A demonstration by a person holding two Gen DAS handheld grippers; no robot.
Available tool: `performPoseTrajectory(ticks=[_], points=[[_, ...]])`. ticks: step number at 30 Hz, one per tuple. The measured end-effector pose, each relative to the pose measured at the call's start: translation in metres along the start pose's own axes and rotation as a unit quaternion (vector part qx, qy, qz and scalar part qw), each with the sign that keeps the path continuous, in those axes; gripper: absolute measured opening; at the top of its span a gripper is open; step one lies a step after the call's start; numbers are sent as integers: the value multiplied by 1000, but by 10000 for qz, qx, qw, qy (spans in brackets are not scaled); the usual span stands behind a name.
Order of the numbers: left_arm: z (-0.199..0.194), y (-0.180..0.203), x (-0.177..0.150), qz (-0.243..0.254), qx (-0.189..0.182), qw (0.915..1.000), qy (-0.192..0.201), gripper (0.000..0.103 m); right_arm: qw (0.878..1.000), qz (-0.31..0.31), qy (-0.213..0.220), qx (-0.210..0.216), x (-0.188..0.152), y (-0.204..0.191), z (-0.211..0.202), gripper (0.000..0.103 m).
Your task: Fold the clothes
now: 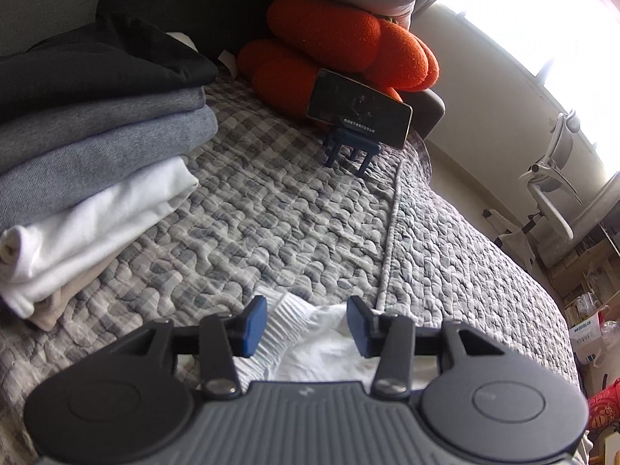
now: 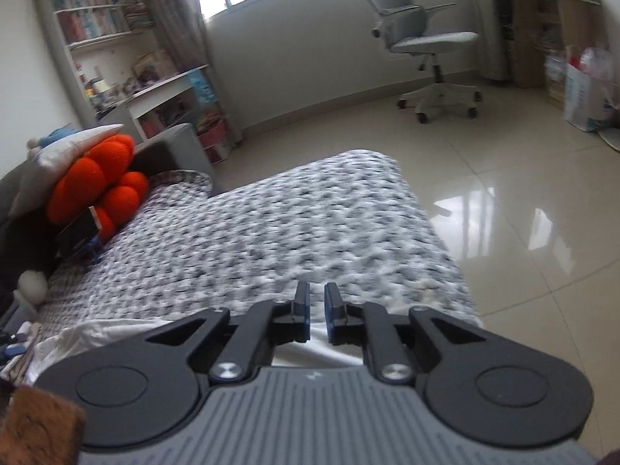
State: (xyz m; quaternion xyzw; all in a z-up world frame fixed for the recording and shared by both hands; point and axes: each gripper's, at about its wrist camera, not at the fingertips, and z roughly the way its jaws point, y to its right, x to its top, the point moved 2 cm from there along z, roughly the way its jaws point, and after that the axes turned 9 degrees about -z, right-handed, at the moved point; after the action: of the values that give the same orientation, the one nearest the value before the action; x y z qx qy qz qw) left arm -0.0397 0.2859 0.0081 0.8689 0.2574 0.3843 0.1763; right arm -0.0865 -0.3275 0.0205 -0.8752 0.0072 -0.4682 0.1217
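Observation:
A white garment [image 1: 321,345] with a ribbed cuff [image 1: 285,323] lies crumpled on the grey checked quilt [image 1: 271,213], right under my left gripper [image 1: 306,323]. Its blue pads stand well apart, the cloth lies in the gap between them, and I see no pinch. A stack of folded clothes [image 1: 100,178], black over grey over white over beige, sits to the left. In the right wrist view my right gripper [image 2: 317,310] hovers over the quilt [image 2: 271,232] with a narrow gap between its pads and nothing in it. The white garment [image 2: 97,335] spreads below and left of it.
A phone on a blue stand [image 1: 358,110] leans against an orange cushion [image 1: 341,38] at the head of the bed. The quilt's edge drops off to a shiny tiled floor [image 2: 523,201]. An office chair [image 2: 426,38] and bookshelves [image 2: 97,19] stand beyond.

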Motion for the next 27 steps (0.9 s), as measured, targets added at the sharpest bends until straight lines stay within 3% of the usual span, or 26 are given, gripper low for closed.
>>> performPoseTrajectory(ticks=[3,4,6,11,14,17,19,27], points=[[10,5,9,243,-40,9996,-133,49,9946,-297,103,984,20,-47,15,18],[14,7,12,341,-38,9992,-204,49,9906,-447,104,1290,25,-63,21,34],[22,11,17,566,-9,9978,-341,49,9811,-931,-35,1693,34,-96,39,48],[45,20,21,1273,160,9891,-726,46,9536,-1955,-598,2210,36,-163,95,48],[62,17,22,1415,356,9838,-1045,33,9400,-2236,-980,2382,31,-189,129,48],[67,18,19,1583,328,9798,-1180,18,9315,-2413,-1157,2464,26,-209,149,48],[68,17,18,1580,324,9797,-1187,4,9262,-2482,-1198,2574,25,-220,157,48],[50,-7,29,761,-65,9934,-859,1,8998,-2921,-1271,2982,16,-264,173,48]])
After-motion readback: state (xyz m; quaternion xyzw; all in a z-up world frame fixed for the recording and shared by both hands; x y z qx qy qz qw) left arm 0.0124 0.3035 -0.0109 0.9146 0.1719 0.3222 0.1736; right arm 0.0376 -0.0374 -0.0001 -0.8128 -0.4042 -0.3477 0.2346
